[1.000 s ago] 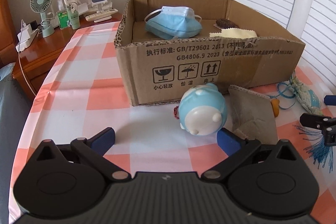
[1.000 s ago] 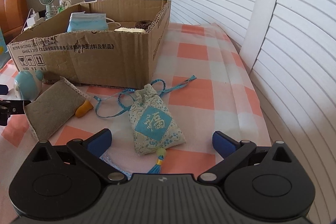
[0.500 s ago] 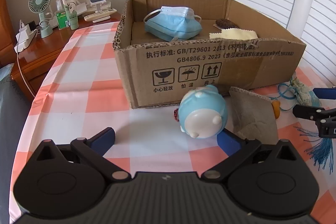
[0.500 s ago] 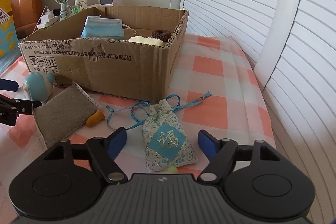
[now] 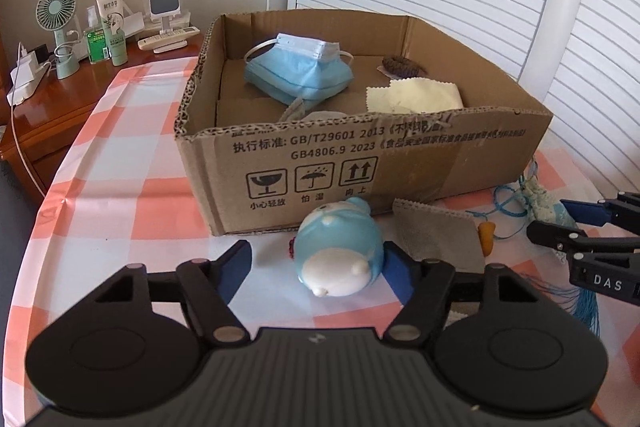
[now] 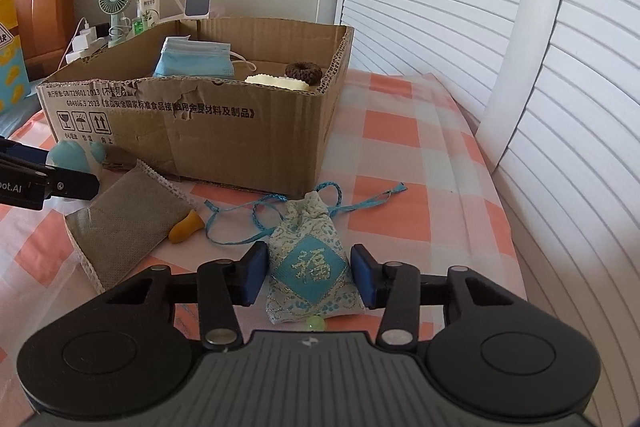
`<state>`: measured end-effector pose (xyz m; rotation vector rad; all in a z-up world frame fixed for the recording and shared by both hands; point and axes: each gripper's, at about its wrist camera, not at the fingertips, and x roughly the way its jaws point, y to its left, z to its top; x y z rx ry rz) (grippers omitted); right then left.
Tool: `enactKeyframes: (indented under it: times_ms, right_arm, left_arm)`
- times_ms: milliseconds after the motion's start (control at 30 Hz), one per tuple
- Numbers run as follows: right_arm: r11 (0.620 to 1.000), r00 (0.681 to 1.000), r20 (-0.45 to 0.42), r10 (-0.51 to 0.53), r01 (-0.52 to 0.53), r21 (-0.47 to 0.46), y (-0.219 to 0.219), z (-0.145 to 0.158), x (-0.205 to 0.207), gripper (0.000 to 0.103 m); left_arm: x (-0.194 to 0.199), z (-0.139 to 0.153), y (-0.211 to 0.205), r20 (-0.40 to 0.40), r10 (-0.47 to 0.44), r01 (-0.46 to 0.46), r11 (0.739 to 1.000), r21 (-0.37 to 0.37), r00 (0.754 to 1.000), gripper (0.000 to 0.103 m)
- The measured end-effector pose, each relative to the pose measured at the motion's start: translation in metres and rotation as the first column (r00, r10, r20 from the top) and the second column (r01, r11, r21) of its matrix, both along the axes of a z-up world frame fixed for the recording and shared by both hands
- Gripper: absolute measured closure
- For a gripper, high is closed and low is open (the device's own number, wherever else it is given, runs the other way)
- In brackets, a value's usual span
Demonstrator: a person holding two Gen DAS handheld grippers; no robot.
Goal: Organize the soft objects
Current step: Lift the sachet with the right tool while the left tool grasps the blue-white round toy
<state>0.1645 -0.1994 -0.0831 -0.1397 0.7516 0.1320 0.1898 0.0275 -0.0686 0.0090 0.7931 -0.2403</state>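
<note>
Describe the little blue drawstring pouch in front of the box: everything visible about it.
The pouch is a small fabric sachet, pale with a blue floral print and a turquoise diamond patch bearing a gold embroidered character. Its neck is gathered shut by a blue cord that trails in loops over the checked tablecloth. A green bead hangs at its base. It lies flat near the cardboard box, between the right gripper pads, which have just been closing and look at, or nearly at, its sides.
</note>
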Motion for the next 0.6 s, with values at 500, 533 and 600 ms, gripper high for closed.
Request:
enactKeyframes:
  times_ms: [500, 533, 600]
  right_arm:
    - [1.0, 1.0, -0.009, 0.03, -0.03, -0.009, -0.001, 0.009, -0.006, 0.063]
    - [1.0, 0.999, -0.013, 0.031, -0.031, -0.003, -0.002, 0.011, -0.008, 0.064]
    - [0.999, 0.999, -0.02, 0.033, -0.033, 0.016, -0.006, 0.018, -0.011, 0.064]
  left_arm:
    - [0.008, 0.003, -0.008, -0.029, -0.022, 0.021, 1.0, -0.021, 0.999, 0.059]
    - [0.007, 0.004, -0.008, -0.026, -0.03, 0.029, 1.0, -0.012, 0.999, 0.059]
    - [0.004, 0.008, -0.008, -0.016, -0.052, 0.052, 0.999, 0.007, 0.999, 0.059]
